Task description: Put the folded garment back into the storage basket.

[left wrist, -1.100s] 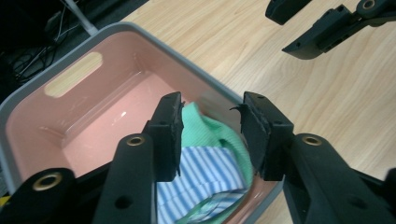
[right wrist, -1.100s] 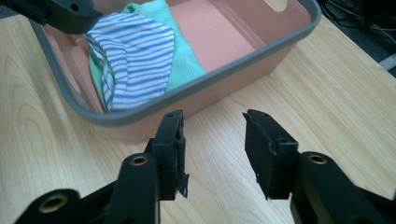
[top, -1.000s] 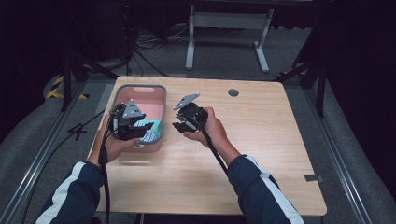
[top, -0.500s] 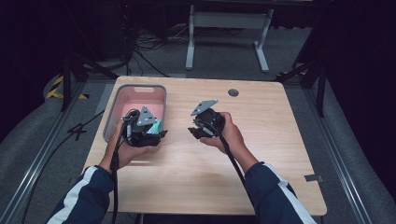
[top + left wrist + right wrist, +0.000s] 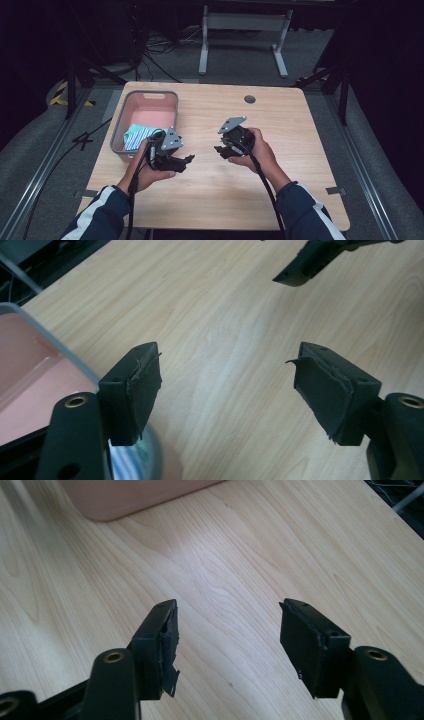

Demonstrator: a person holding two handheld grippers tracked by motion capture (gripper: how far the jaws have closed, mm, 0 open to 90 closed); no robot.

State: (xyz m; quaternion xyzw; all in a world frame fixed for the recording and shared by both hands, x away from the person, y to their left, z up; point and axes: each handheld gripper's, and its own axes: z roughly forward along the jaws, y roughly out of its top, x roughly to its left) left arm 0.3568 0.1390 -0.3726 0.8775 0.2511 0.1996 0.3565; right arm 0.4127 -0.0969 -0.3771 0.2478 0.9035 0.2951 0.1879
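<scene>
A grey-rimmed pink bin (image 5: 150,107) stands at the left rear of the tabletop (image 5: 300,130); inside it, at the near end, lies a folded teal-and-white striped cloth (image 5: 136,136). The left gripper (image 5: 184,161) is held just beside the bin's near right corner, its jaws released, having just been opening, with bare wood between them. The right gripper (image 5: 220,150) is held near the tabletop's middle, jaws likewise released and just opened, holding nothing. One second earlier both grippers met over the bin's near right edge; they now stand apart, drawn back toward the person.
</scene>
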